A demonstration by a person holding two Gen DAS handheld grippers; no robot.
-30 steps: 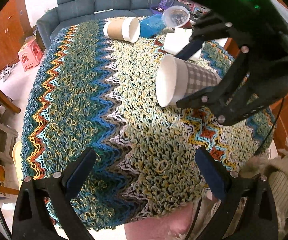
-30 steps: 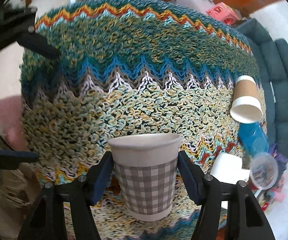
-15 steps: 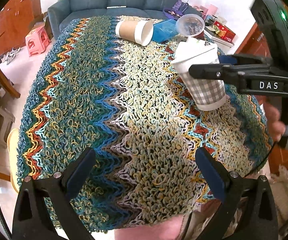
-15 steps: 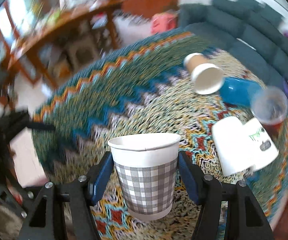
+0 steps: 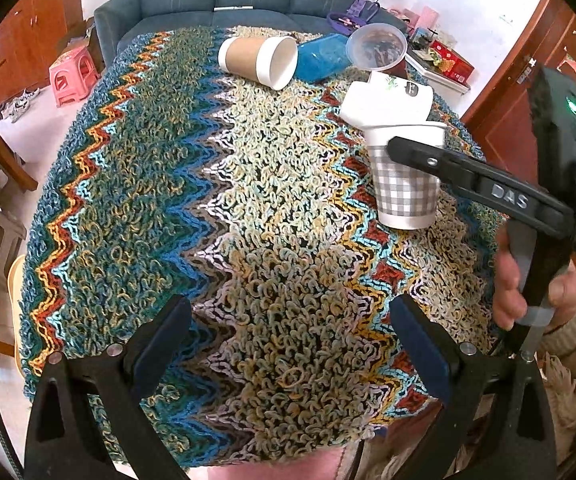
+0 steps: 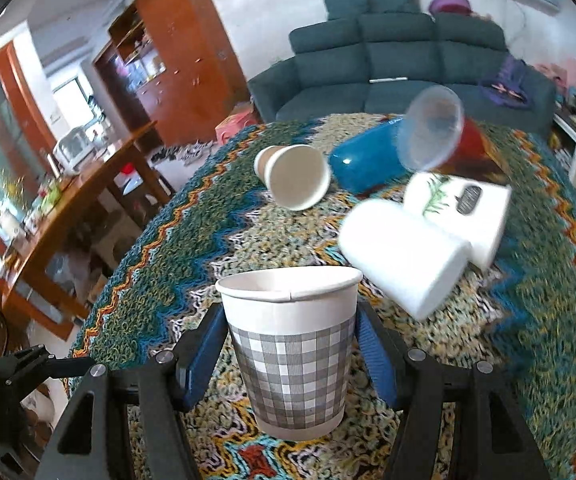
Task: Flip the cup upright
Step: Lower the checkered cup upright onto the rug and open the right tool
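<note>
1. The right gripper (image 6: 290, 356) clamps a grey-checked paper cup (image 6: 290, 354) between its blue pads (image 6: 203, 354), one on each side of the cup wall; the cup stands mouth up, where a second ago it lay on its side in the same grip with the rim facing sideways.

2. From the left wrist view, the cup (image 5: 406, 176) now sits with its white base on or just above the zigzag knitted tablecloth (image 5: 227, 208) near the table's right edge (contact cannot be told for certain), lower than half a second ago, when it hung tilted above the cloth.

3. The left gripper (image 5: 288, 348) hovers over the near edge of the cloth with its jaws spread wide and nothing between them, in the same pose as in both earlier frames.

4. A hand (image 5: 508, 280) wraps the right gripper's handle at the right edge of the left wrist view.

5. Behind the checked cup, the other cups lie on their sides as before: a brown-sleeved paper cup (image 6: 294, 178), a blue plastic cup (image 6: 364, 160), a clear plastic cup (image 6: 432, 128) over a red one, and two white cups, one plain (image 6: 404, 252) and one printed with a green sprig (image 6: 460, 208).

6. A dark grey sofa (image 6: 408, 64) stands beyond the table; a pink stool (image 5: 71, 74) stands on the floor to the left.
</note>
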